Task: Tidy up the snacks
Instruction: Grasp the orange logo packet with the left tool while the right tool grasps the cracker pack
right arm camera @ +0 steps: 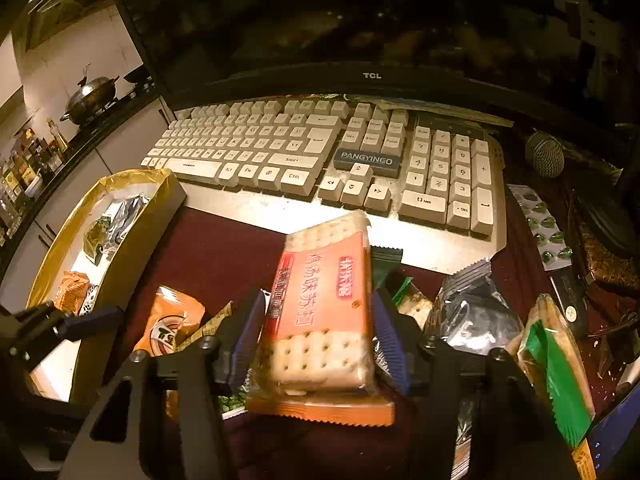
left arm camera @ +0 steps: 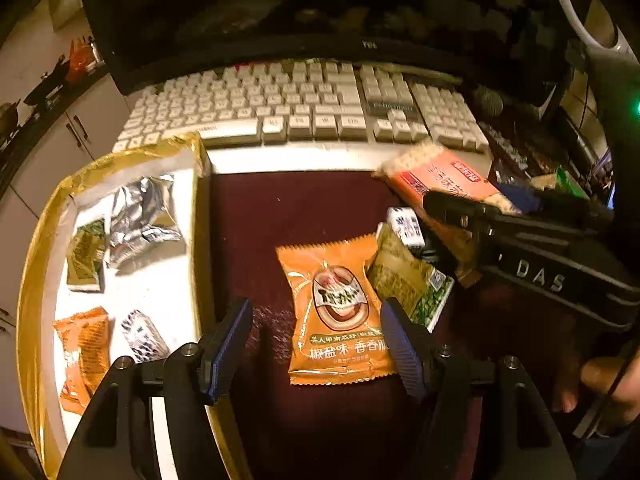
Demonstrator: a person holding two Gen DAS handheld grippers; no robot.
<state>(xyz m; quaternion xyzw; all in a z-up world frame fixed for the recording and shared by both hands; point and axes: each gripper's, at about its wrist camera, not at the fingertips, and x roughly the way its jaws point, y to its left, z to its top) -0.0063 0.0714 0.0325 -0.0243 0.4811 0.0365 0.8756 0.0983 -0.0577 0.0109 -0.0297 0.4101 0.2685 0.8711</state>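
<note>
Clamping down on the cracker pack (right arm camera: 324, 272) with the right gripper (right arm camera: 318, 314), lower centre of the right wrist view. Pinched it across its width, apparently lifted off the maroon mat (left arm camera: 280, 220) and tilted up toward the keyboard (left arm camera: 300, 100).

Spread the left gripper (left arm camera: 316, 312) wide and held nothing, low in the left wrist view, straddling the orange seed packet (left arm camera: 336, 312) flat on the mat.

Looked roughly half done, by my reckoning. Already parked in the gold-rimmed box (left arm camera: 40, 240) at left of frame: a crumpled foil pouch (left arm camera: 140, 216), a small green sachet (left arm camera: 86, 256), a boxed orange packet (left arm camera: 82, 344) and a black-and-white mini pack (left arm camera: 142, 336). Left outside on the mat: the orange seed packet, a green pea packet (left arm camera: 404, 280) tucked against it, another patterned mini pack (left arm camera: 406, 226), plus a silver bag (right arm camera: 472, 312) and a green-striped biscuit pack (right arm camera: 556, 368) at lower right of the right wrist view.

Noted the textures:
- Glossy, crinkly film with serrated end seals on the packets.
- Wrinkled, mirror-bright foil.
- Clear wrap showing pale, square, dimpled crackers, stiff and slab-like.
- Shiny gold box lining over a white floor.
</note>
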